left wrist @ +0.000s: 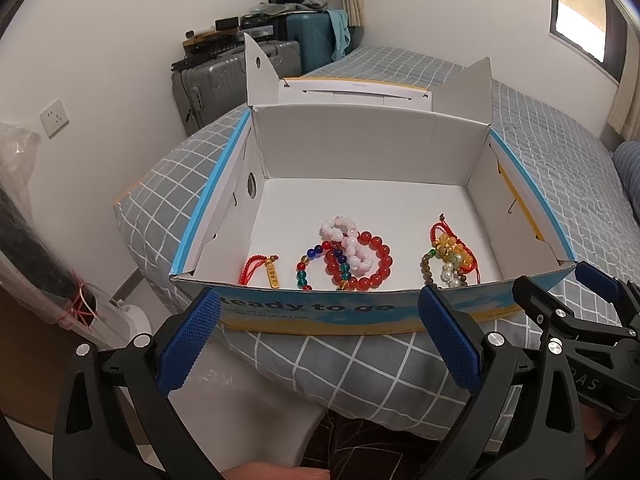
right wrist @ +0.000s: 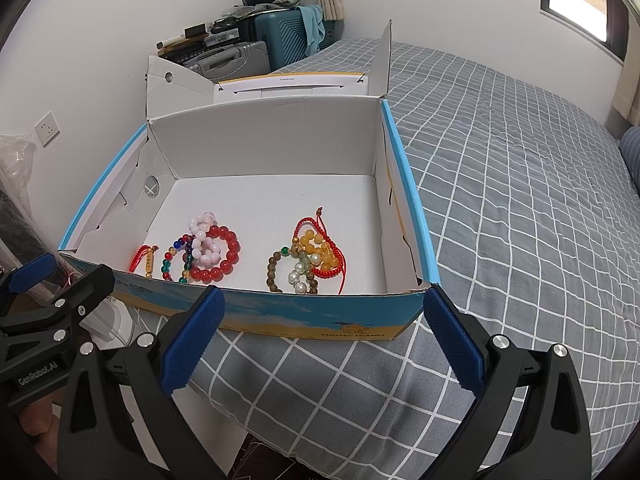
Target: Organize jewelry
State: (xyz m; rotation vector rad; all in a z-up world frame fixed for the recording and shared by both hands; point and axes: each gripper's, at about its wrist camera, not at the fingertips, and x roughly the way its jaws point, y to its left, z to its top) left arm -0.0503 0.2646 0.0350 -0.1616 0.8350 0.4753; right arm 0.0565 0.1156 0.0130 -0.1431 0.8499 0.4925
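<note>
An open white cardboard box (left wrist: 360, 148) (right wrist: 280, 140) with blue edges sits on the bed. Inside lie a red cord with a gold charm (left wrist: 269, 273) (right wrist: 148, 263), a red bead bracelet (left wrist: 379, 264) (right wrist: 229, 254), a pink bead bracelet (left wrist: 347, 240) (right wrist: 202, 240) and a multicoloured bead bracelet (left wrist: 310, 262) (right wrist: 176, 254). To the right is a tangle of yellow, pearl and brown beads on red cord (left wrist: 450, 258) (right wrist: 310, 258). My left gripper (left wrist: 320, 338) and right gripper (right wrist: 324, 332) both hover open in front of the box's near wall, holding nothing.
The bed has a grey checked cover (right wrist: 520, 200). Suitcases (left wrist: 224, 80) piled with clutter stand against the far wall. A wall socket (left wrist: 54, 118) and a plastic-wrapped bundle (left wrist: 24, 200) are at left. The right gripper's body (left wrist: 580, 312) shows beside my left one.
</note>
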